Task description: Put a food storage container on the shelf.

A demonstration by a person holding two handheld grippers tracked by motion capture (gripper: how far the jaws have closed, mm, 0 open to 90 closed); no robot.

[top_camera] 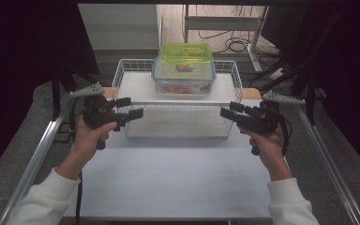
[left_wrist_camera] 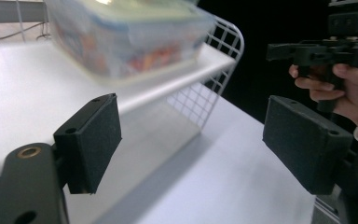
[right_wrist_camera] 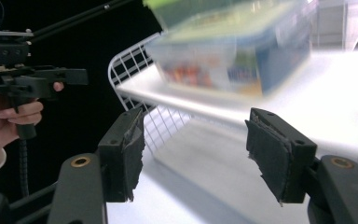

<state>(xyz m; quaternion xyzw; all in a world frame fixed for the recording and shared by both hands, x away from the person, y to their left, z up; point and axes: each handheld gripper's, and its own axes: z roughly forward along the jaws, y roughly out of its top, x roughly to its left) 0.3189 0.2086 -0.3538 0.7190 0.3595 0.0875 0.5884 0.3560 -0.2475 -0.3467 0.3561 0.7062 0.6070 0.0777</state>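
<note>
standing at the far edge of the white worktop (top_camera: 168,173) was a white wire rack (top_camera: 122,75) with two levels. on its upper shelf sat a clear food container (top_camera: 183,77) with a smaller lime-green lidded box (top_camera: 186,52) stacked on top. the left claw (top_camera: 131,108) hung near the rack's left front corner, jaws wide apart and holding nothing. the right claw (top_camera: 229,110) hung near the rack's right front corner, also wide and holding nothing. both pointed inward toward each other. white sleeves (top_camera: 42,199) entered from the near edge.

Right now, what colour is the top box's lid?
Lime green, on the top box; clearest in the high view.
</note>
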